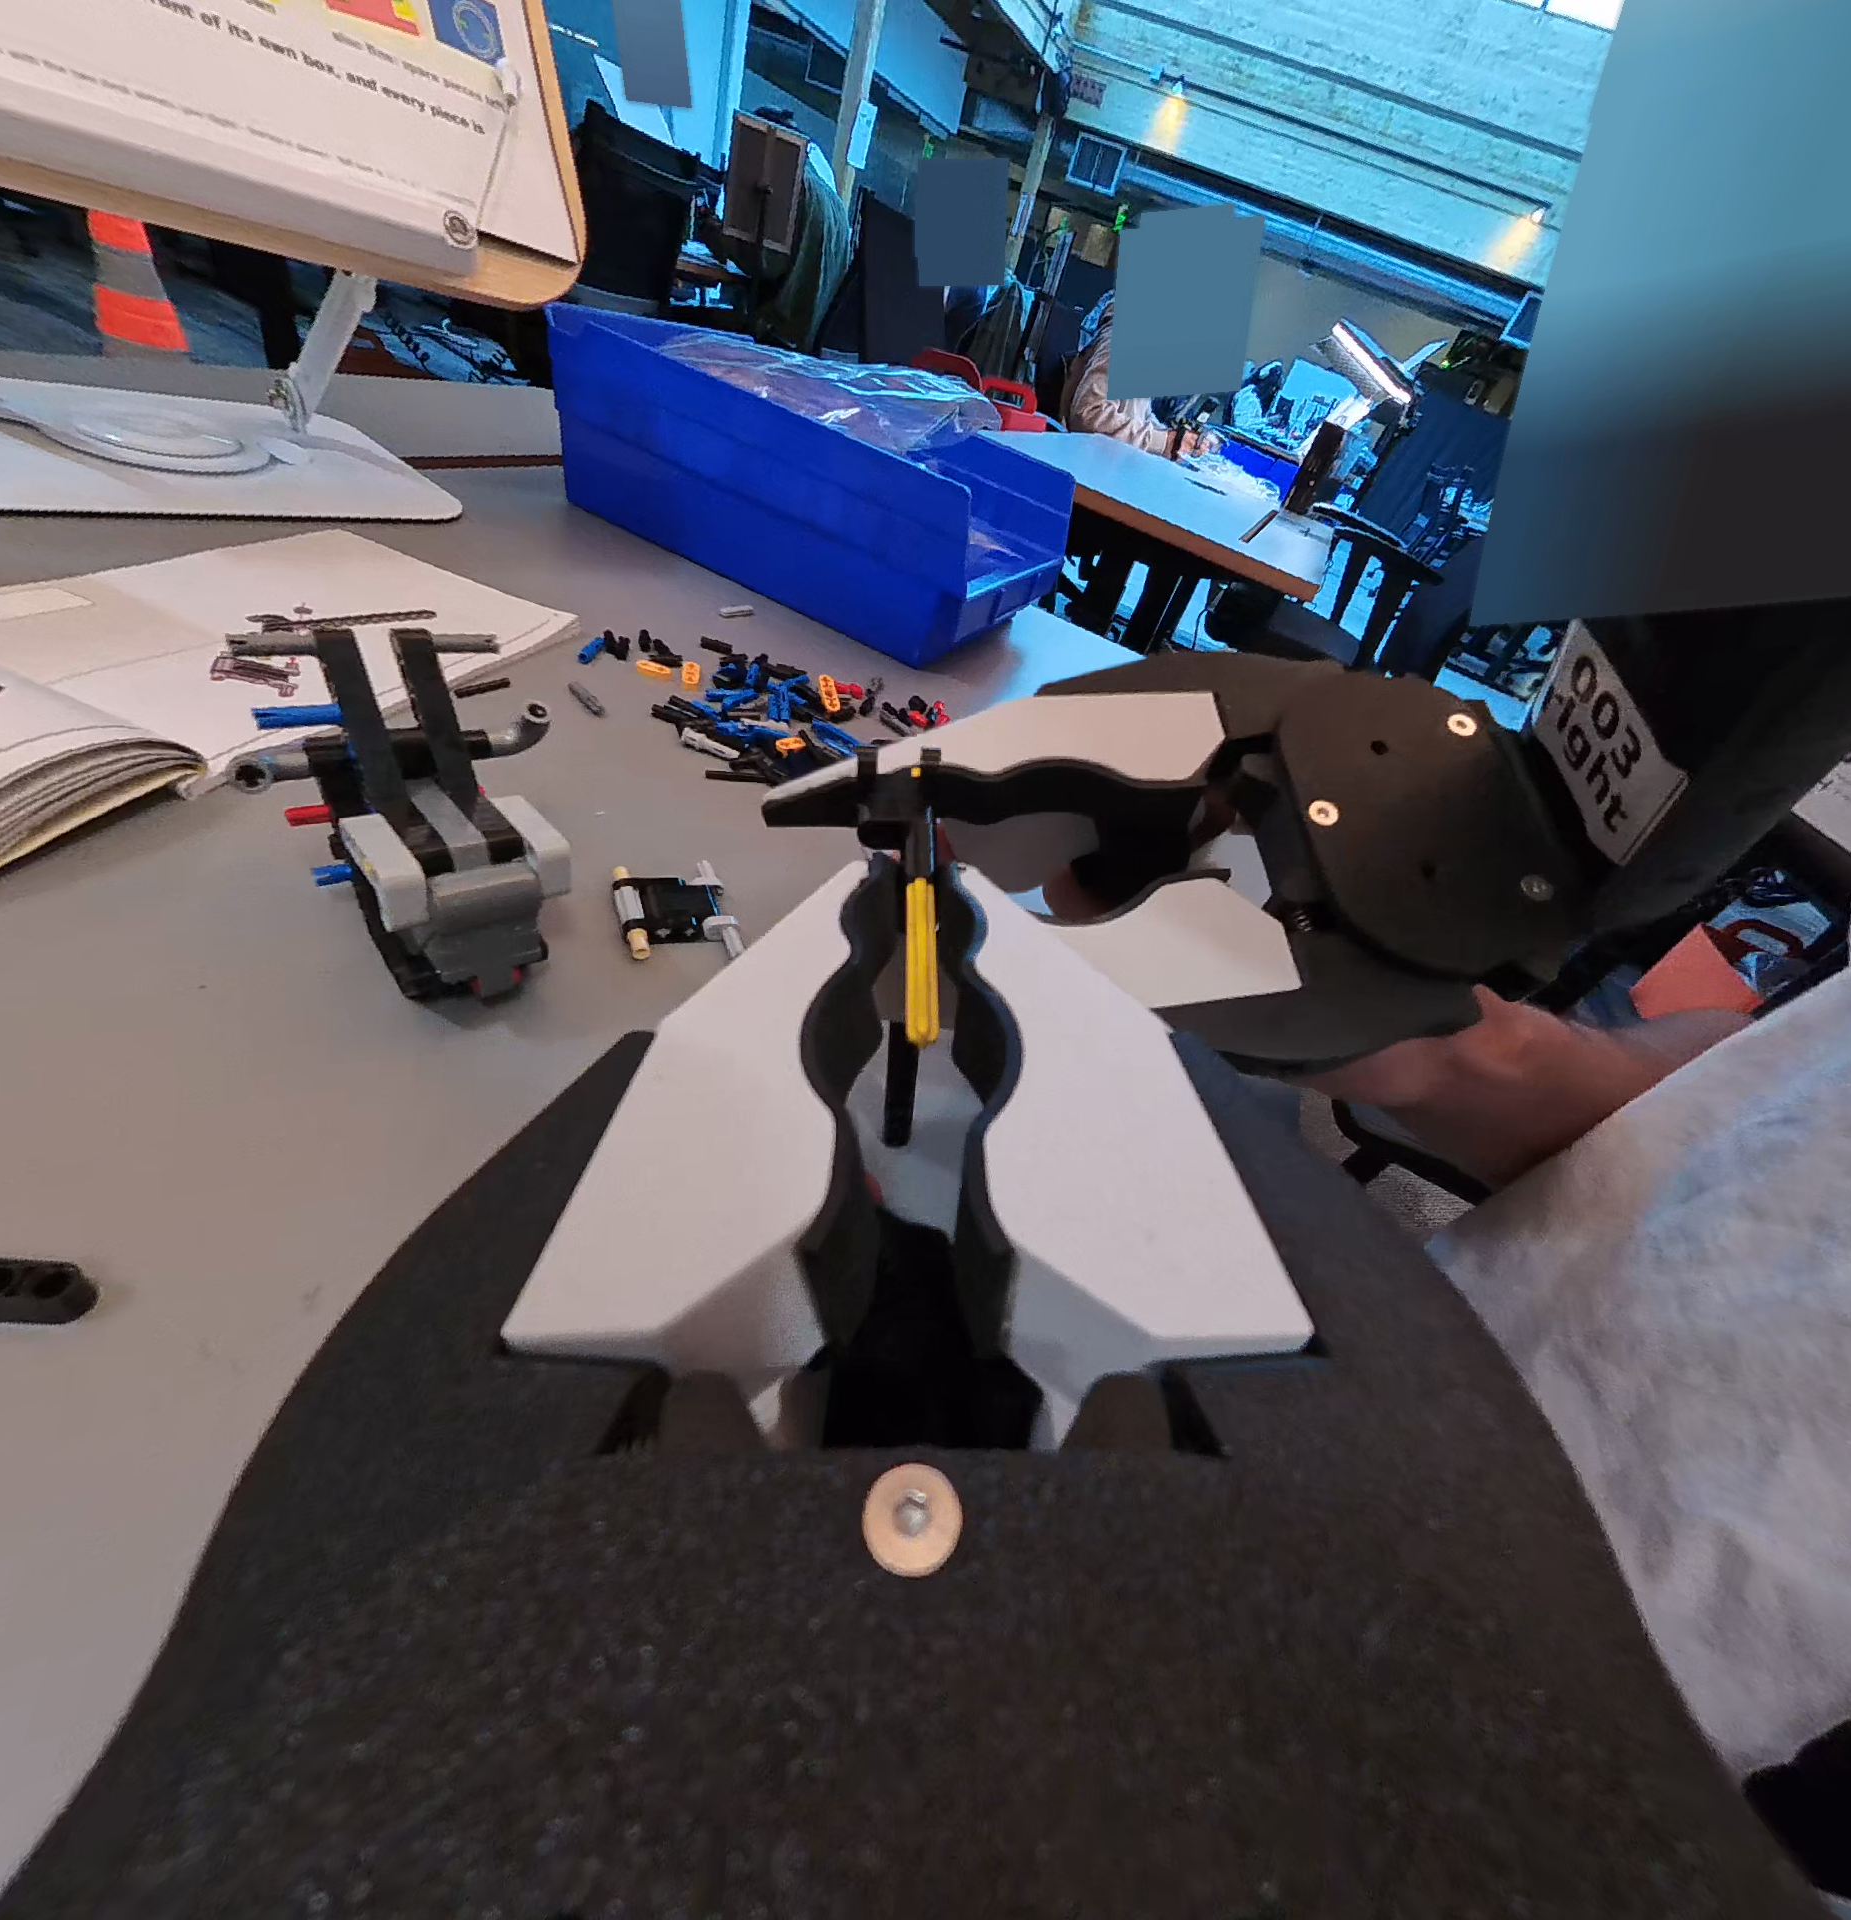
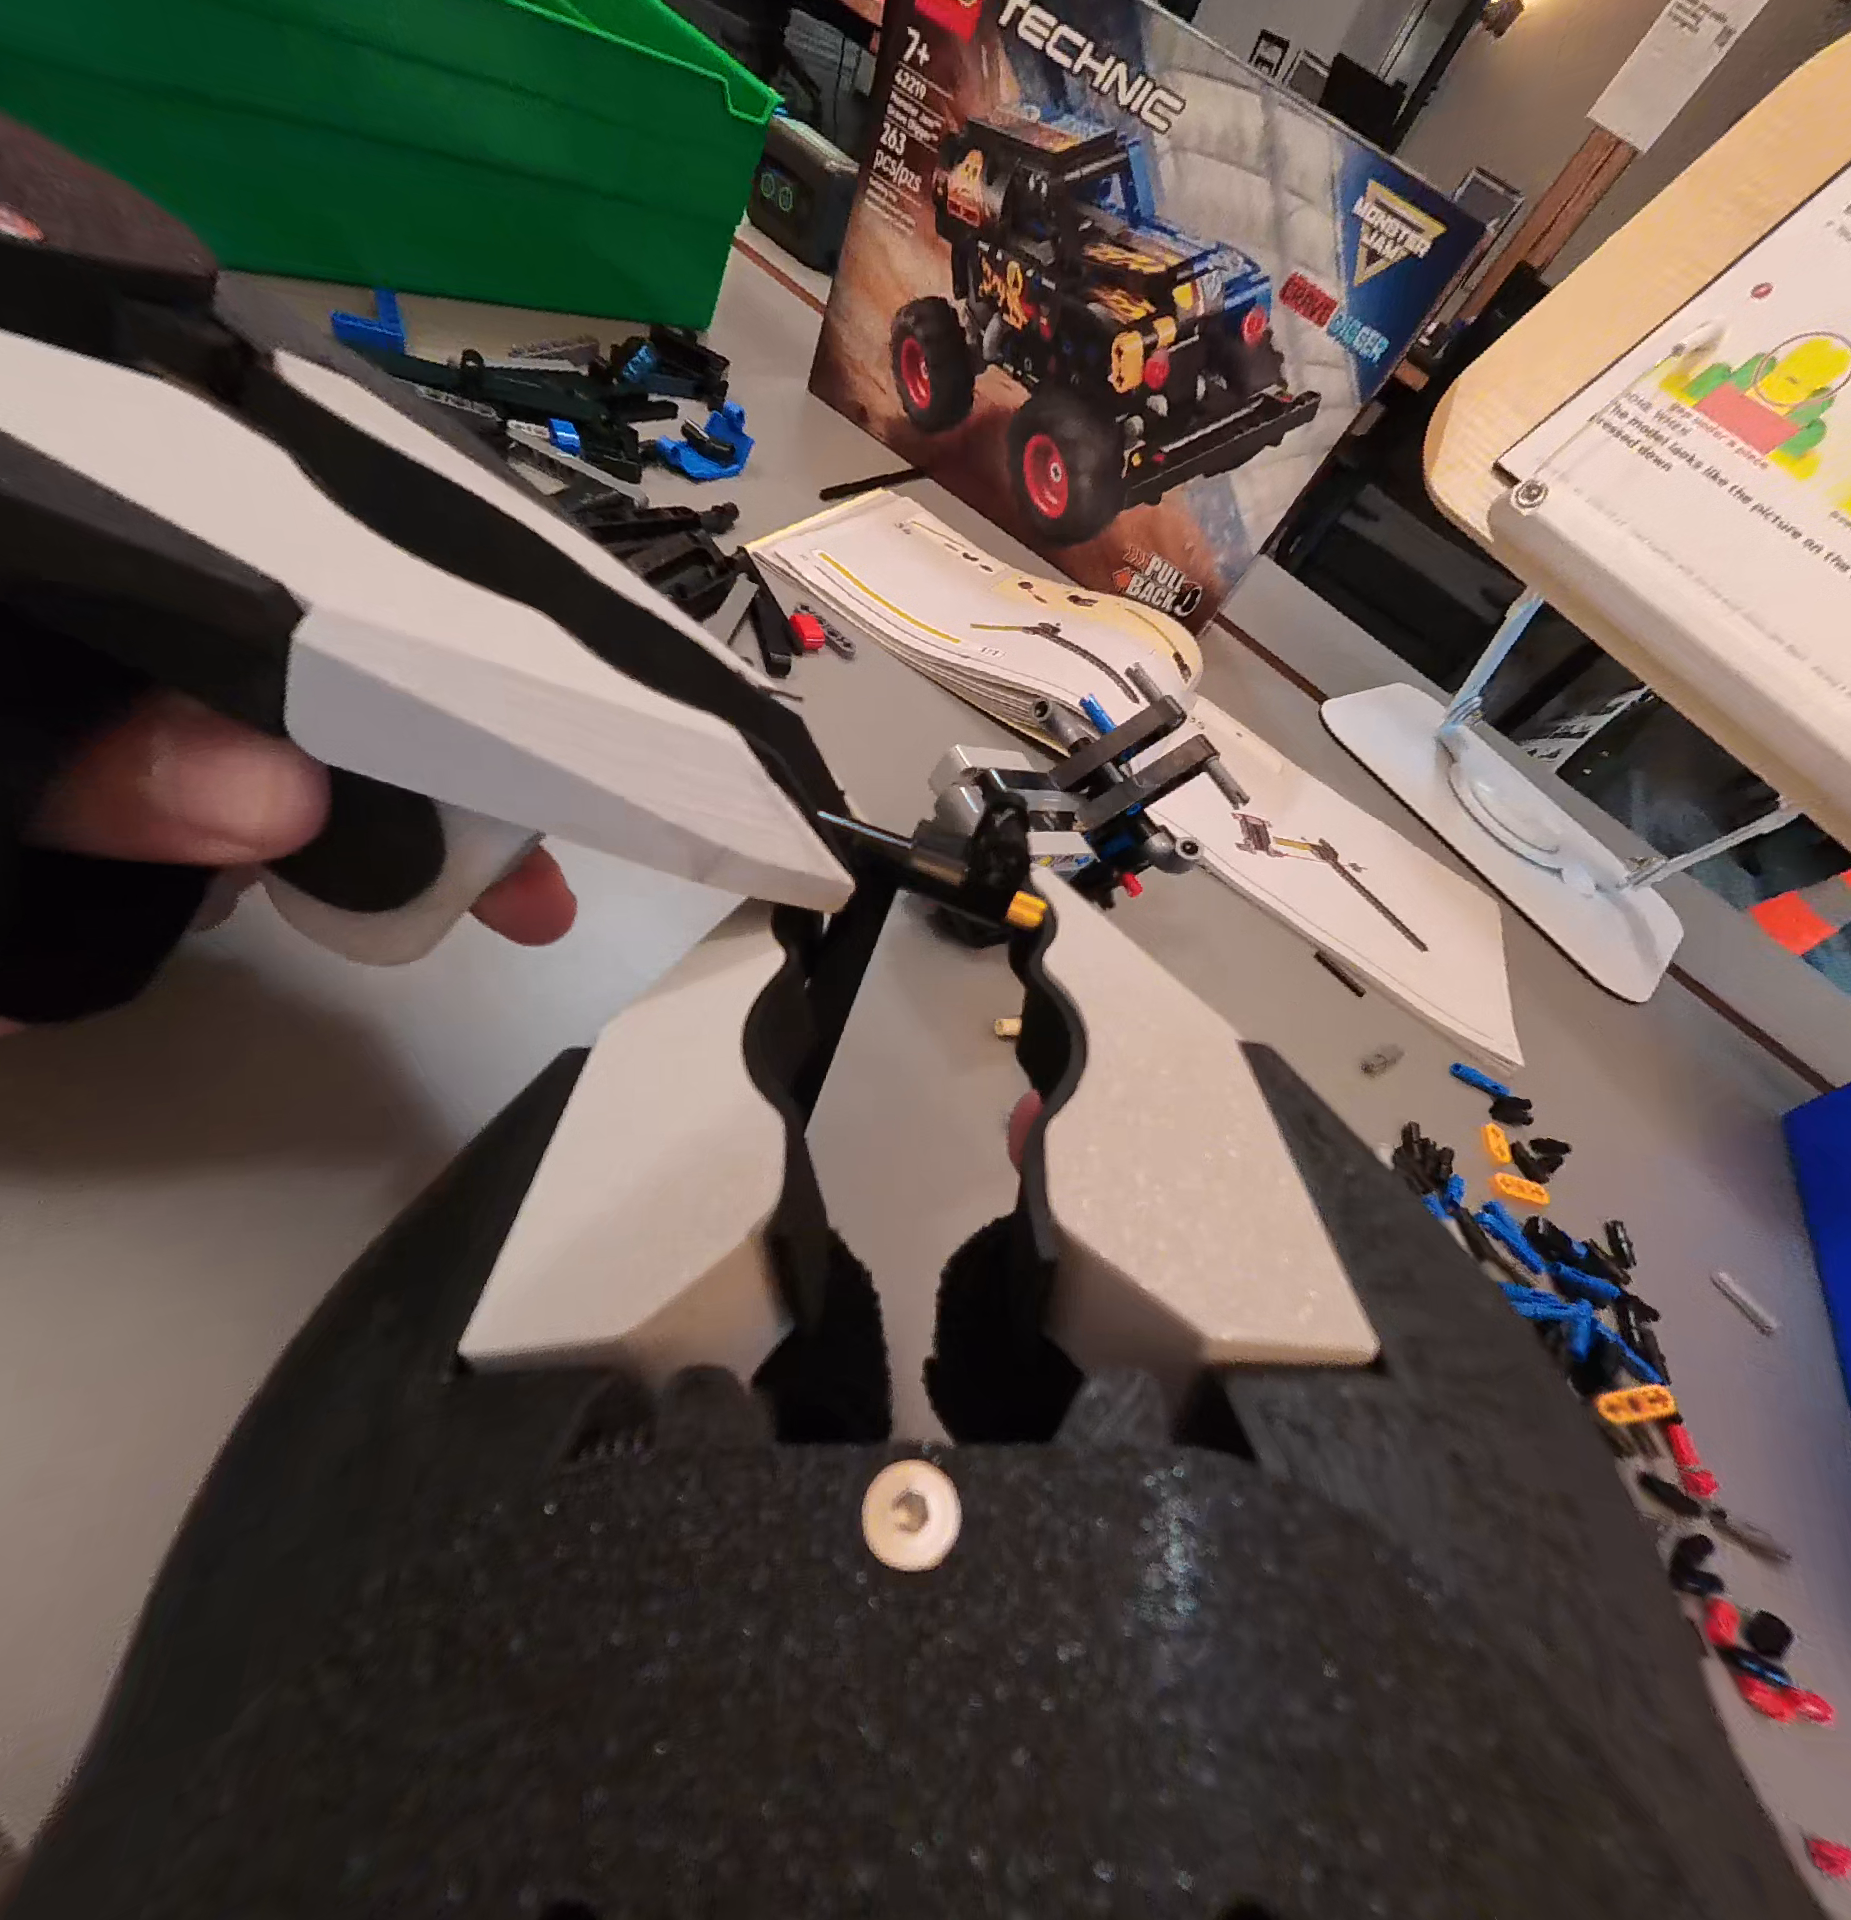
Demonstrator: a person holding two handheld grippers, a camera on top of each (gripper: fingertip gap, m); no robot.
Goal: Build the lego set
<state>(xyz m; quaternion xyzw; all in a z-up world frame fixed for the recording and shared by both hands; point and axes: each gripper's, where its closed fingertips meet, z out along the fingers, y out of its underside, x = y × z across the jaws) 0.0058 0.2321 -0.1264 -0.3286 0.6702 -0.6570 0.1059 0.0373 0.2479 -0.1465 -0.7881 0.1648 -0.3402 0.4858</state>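
A small sub-assembly of a yellow axle (image 1: 921, 956), a black rod (image 1: 898, 1081) and a black connector (image 2: 994, 847) hangs in the air between both grippers. My left gripper (image 1: 905, 883) is shut on it; it also enters the right wrist view (image 2: 833, 883) from the left. My right gripper (image 2: 916, 920) meets it from the right (image 1: 827, 821), jaws partway apart. The piece spans them and touches both fingers. The part-built grey and black chassis (image 1: 433, 831) stands on the table beyond (image 2: 1087, 800).
Loose blue, black and orange pins (image 1: 775, 707) lie by a blue bin (image 1: 796, 488). An open instruction booklet (image 2: 1004, 623), the set box (image 2: 1108, 291), a green bin (image 2: 381, 135), black beams (image 2: 630, 436) and a document stand (image 1: 277, 125) ring the table. A small black part (image 1: 672, 909) lies nearby. Left and right tips are no more than a few centimetres apart.
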